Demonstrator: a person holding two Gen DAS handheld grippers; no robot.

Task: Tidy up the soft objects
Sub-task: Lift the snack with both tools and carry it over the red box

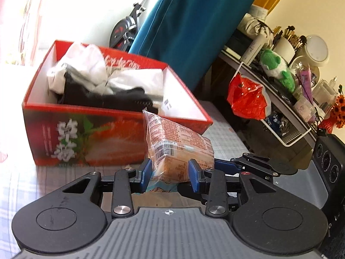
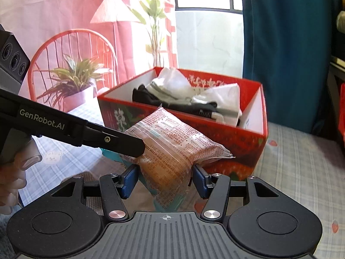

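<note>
tongs: my left gripper (image 1: 169, 172) and right gripper (image 2: 166, 178) both squeeze the snack packet (image 2: 172, 149)
box: red box (image 2: 215, 133) of clothes (image 2: 185, 99) sits just behind

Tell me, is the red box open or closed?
Open. The red box has no lid on top, and the black and white clothes inside show.

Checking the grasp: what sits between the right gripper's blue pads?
In the right wrist view, the right gripper is shut on the clear plastic bread packet with red print; the left gripper grips its other end.
</note>
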